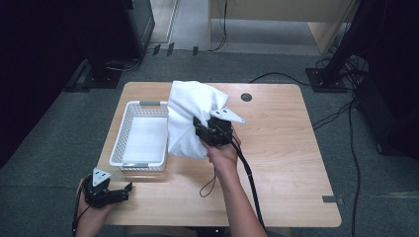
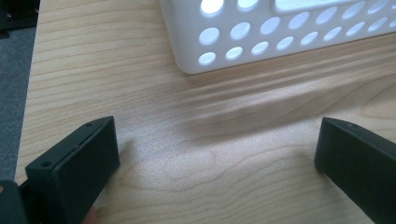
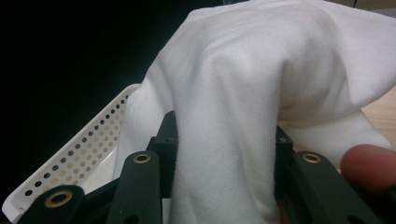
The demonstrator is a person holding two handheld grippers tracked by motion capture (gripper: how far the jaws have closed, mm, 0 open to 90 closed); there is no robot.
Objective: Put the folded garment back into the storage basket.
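A white cloth (image 1: pixel 190 116) hangs bunched above the table, at the right edge of a white perforated basket (image 1: pixel 124 133). My right gripper (image 1: pixel 203 129) is shut on the cloth and holds it up. In the right gripper view the cloth (image 3: pixel 243 107) drapes over and between the black jaws, with the basket (image 3: pixel 79 156) low at the left. My left gripper (image 1: pixel 126 190) rests open near the table's front left corner, with nothing between its fingers. In the left gripper view its jaws stand wide apart over bare wood, and the basket's wall (image 2: pixel 261 32) is ahead.
The wooden table (image 1: pixel 286 148) has a round cable hole (image 1: pixel 246 97) at the back. A black cable (image 1: pixel 249 177) trails from the right gripper along the forearm. Another white cloth lies inside the basket. Stands and cables sit on the floor around the table.
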